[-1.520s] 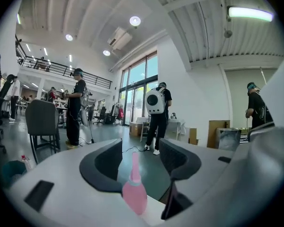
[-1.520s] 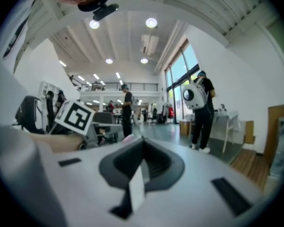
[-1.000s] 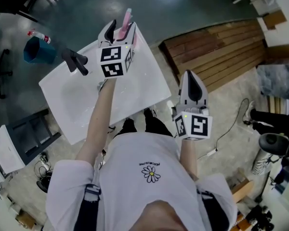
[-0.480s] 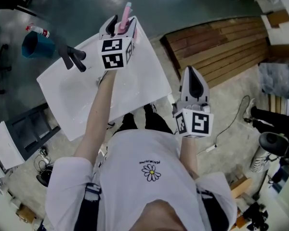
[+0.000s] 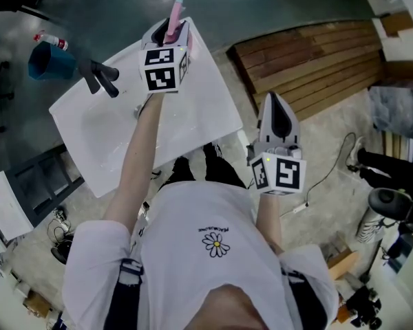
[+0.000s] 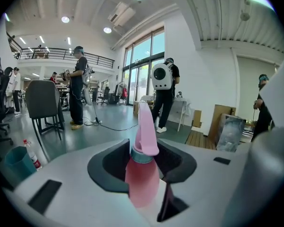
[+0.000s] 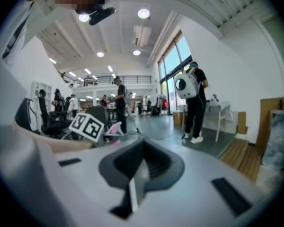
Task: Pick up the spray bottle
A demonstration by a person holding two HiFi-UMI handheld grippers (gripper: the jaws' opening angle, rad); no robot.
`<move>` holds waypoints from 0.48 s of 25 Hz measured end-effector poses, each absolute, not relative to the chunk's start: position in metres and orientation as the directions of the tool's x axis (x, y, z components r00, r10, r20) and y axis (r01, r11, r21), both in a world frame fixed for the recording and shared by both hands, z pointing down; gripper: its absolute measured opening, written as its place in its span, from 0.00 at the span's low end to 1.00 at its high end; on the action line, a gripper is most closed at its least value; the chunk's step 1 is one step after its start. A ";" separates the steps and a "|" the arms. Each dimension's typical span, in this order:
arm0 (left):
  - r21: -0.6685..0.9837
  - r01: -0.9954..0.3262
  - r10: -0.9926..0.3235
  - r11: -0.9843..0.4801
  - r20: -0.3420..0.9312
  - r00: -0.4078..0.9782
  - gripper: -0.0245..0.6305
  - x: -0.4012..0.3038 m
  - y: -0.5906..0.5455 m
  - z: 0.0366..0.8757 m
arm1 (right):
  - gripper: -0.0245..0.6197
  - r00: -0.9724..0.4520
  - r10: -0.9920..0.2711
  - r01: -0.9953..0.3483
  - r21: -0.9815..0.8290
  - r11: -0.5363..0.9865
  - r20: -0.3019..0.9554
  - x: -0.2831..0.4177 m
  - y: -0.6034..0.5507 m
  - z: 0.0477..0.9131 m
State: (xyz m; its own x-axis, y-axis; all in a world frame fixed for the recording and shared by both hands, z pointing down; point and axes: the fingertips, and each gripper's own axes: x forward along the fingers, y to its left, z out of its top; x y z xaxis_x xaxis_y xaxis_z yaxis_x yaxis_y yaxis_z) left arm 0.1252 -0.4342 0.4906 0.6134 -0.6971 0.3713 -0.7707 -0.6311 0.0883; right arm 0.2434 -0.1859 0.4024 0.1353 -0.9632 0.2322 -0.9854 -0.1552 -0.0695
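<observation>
A pink spray bottle (image 5: 173,18) stands at the far edge of the white table (image 5: 193,122). My left gripper (image 5: 166,34) reaches over the table and has the bottle between its jaws, which are closing on it. In the left gripper view the bottle's body (image 6: 143,178) fills the gap of the left gripper (image 6: 143,152), both dark jaws touch its sides, and its pink trigger head sticks up above them. My right gripper (image 5: 276,110) hangs to the right of the table, off its edge. It is shut and empty in the right gripper view (image 7: 135,176).
A black tool (image 5: 100,78) lies on the table's left part. Beyond the table stand a blue bucket (image 5: 49,60) and a red-capped bottle (image 5: 49,42) on the floor. A wooden platform (image 5: 316,67) lies to the right. People and a chair (image 6: 42,103) stand farther off.
The left gripper has sunk a little around the bottle and its jaws have narrowed onto it. The right gripper has stayed where it was.
</observation>
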 end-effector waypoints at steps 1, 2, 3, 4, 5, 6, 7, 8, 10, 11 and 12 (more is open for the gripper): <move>0.079 -0.771 -0.699 -0.632 0.372 0.611 0.30 0.126 -0.434 0.491 | 0.08 0.138 -0.963 -0.985 -0.071 -0.158 0.230 0.245 -0.185 0.402; 0.073 -0.771 -0.700 -0.633 0.372 0.610 0.29 0.127 -0.433 0.491 | 0.08 0.141 -0.963 -0.984 -0.071 -0.161 0.228 0.246 -0.184 0.401; 0.070 -0.772 -0.701 -0.632 0.372 0.608 0.29 0.126 -0.434 0.491 | 0.08 0.144 -0.963 -0.984 -0.069 -0.163 0.226 0.247 -0.183 0.400; 0.071 -0.772 -0.702 -0.631 0.372 0.608 0.29 0.126 -0.434 0.491 | 0.08 0.146 -0.963 -0.984 -0.067 -0.165 0.225 0.248 -0.183 0.400; 0.072 -0.773 -0.702 -0.630 0.373 0.607 0.29 0.126 -0.434 0.491 | 0.08 0.147 -0.963 -0.984 -0.066 -0.166 0.224 0.248 -0.182 0.399; 0.072 -0.773 -0.702 -0.630 0.375 0.606 0.29 0.126 -0.434 0.491 | 0.08 0.148 -0.963 -0.984 -0.065 -0.167 0.223 0.249 -0.181 0.398; 0.071 -0.774 -0.701 -0.630 0.376 0.606 0.29 0.126 -0.434 0.491 | 0.08 0.149 -0.964 -0.984 -0.064 -0.167 0.222 0.249 -0.181 0.398; 0.069 -0.773 -0.701 -0.630 0.378 0.605 0.29 0.126 -0.434 0.491 | 0.08 0.148 -0.964 -0.984 -0.065 -0.166 0.222 0.249 -0.180 0.397; 0.058 -0.771 -0.700 -0.635 0.379 0.605 0.29 0.127 -0.434 0.490 | 0.08 0.145 -0.964 -0.984 -0.067 -0.163 0.221 0.247 -0.179 0.397; 0.050 -0.768 -0.698 -0.639 0.380 0.606 0.28 0.127 -0.434 0.490 | 0.08 0.144 -0.965 -0.984 -0.068 -0.162 0.221 0.246 -0.178 0.397; 0.043 -0.764 -0.695 -0.644 0.383 0.608 0.28 0.128 -0.433 0.490 | 0.08 0.142 -0.965 -0.985 -0.068 -0.160 0.220 0.245 -0.178 0.396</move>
